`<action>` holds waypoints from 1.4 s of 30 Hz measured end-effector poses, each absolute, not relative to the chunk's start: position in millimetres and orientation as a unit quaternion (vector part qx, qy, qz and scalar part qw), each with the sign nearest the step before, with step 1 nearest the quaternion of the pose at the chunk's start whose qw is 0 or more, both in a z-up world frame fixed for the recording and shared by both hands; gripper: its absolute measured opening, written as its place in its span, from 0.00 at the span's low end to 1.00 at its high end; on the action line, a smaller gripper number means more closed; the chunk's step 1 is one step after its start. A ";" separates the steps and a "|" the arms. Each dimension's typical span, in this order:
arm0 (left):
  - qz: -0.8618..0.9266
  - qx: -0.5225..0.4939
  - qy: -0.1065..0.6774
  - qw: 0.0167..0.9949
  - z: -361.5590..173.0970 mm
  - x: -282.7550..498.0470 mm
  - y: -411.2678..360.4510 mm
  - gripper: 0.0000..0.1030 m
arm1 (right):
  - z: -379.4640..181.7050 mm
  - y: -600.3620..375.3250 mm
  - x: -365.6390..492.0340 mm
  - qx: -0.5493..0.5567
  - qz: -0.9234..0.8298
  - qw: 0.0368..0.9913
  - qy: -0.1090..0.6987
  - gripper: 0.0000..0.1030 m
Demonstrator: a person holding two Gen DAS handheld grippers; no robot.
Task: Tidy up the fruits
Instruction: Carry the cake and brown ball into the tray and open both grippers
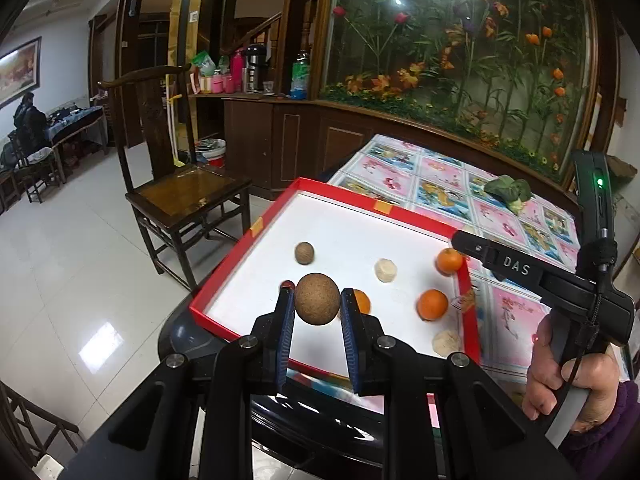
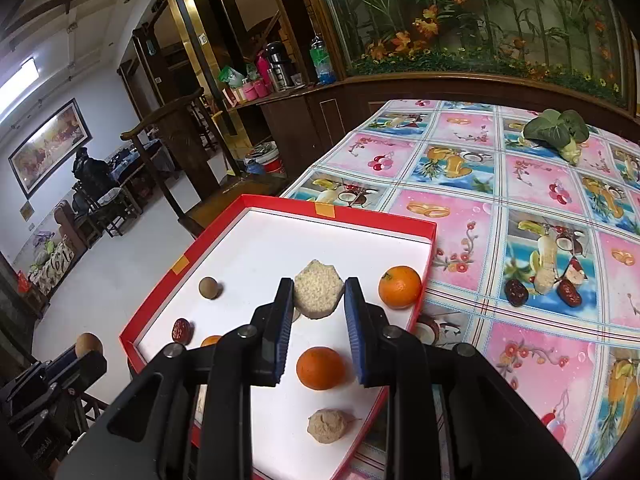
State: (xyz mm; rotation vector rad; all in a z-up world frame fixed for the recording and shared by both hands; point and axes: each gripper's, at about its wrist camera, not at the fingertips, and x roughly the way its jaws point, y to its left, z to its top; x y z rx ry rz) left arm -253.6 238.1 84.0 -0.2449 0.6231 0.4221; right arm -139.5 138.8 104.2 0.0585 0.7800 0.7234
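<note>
A red tray (image 1: 236,256) with a white floor sits at the table's left corner. My left gripper (image 1: 316,296) is shut on a large brown ball (image 1: 316,299) above the tray's near edge; the left gripper (image 2: 90,350) also shows from the right wrist. In the tray lie a small brown ball (image 2: 210,288), a red date (image 2: 182,330), three oranges (image 2: 400,286), a pale hexagonal cake (image 2: 318,294) and a beige lump (image 2: 326,426). My right gripper (image 2: 318,284) hovers open over the tray's right side, with the cake lying beyond its tips. A hand holds the right gripper (image 1: 456,238).
The fruit-print tablecloth (image 2: 500,200) stretches to the right, with a green leafy vegetable (image 2: 556,130) at the back and two dates (image 2: 516,292) near the tray. A wooden chair (image 1: 180,188) stands left of the table. A dark cabinet (image 1: 304,140) runs behind.
</note>
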 end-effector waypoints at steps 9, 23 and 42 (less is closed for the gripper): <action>0.186 -0.116 0.312 0.924 80.0 -246.6 229.9 0.21 | 106.7 126.3 -138.6 0.032 0.330 0.869 0.367 0.27; 0.189 -0.117 0.331 0.917 65.8 -226.8 239.9 0.21 | 86.9 150.0 -123.4 0.004 0.336 0.857 0.392 0.27; 0.226 -0.067 0.389 0.890 40.2 -178.8 227.1 0.21 | 46.1 150.4 -95.8 0.001 0.360 0.815 0.454 0.27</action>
